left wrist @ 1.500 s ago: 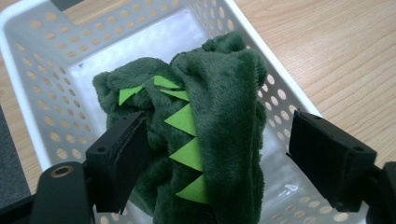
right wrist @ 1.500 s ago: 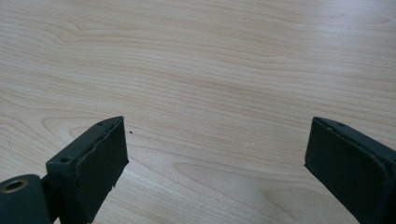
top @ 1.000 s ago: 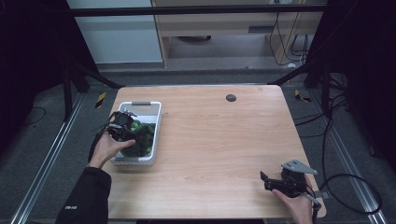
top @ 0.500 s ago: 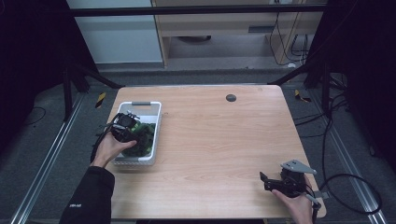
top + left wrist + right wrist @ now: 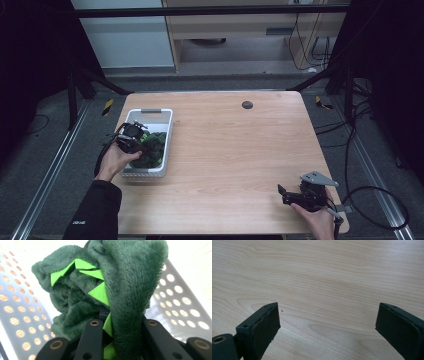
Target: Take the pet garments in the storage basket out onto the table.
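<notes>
A dark green plush toy (image 5: pixel 154 147) with light green felt spikes lies bunched in a white perforated basket (image 5: pixel 150 111) at the table's left. My left gripper (image 5: pixel 131 140) reaches into the basket from its left side. Its jaws have just been closing and are now shut on a thick fold of the plush toy (image 5: pixel 75 297), which bulges up between the left gripper (image 5: pixel 123 324) jaws against the basket wall (image 5: pixel 20 302). My right gripper (image 5: pixel 281 193) rests near the table's front right corner. The right gripper (image 5: pixel 327 315) stands wide open over bare wood.
A small dark round disc (image 5: pixel 247 104) sits near the table's far edge. The wooden tabletop (image 5: pixel 235 150) stretches between basket and right gripper. Cables (image 5: pixel 370 200) trail on the floor at the right, and yellow-black tape marks (image 5: pixel 107 106) lie on the floor.
The left gripper's jaws have closed onto the plush in the basket. Both hands stay where they were.
</notes>
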Demonstrator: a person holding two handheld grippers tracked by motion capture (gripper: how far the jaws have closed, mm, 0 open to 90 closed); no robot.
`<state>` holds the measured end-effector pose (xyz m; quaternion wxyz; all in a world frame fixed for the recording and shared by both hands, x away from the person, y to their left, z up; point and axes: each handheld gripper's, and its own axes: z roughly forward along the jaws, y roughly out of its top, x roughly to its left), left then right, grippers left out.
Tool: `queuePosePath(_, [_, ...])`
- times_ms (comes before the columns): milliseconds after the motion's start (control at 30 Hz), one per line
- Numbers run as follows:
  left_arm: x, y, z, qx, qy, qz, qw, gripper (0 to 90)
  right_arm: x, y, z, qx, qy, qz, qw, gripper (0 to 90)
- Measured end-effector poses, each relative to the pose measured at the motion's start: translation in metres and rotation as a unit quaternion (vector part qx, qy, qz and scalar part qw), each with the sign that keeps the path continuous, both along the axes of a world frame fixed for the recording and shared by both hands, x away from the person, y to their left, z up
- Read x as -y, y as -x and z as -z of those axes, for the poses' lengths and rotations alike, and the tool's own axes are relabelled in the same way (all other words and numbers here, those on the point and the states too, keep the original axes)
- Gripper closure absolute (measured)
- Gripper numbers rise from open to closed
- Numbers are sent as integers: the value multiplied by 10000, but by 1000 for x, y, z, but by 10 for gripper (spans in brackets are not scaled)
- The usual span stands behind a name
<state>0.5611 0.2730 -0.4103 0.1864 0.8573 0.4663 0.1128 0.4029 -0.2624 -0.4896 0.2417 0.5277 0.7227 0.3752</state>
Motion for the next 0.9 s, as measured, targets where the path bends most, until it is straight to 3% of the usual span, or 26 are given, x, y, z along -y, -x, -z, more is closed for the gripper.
queuePosePath(467, [-8,13,-31,244,342,-39,9991,812,-1,1,0,-25,-15,-1,10000,54])
queuePosePath(567, [-8,18,-44,388,384,0,9985,814,-1,1,0,-45,-28,1,10000,53])
queuePosePath(900, [-8,25,-72,601,391,82,9974,817,0,1,0,-17,-1,0,10000,53])
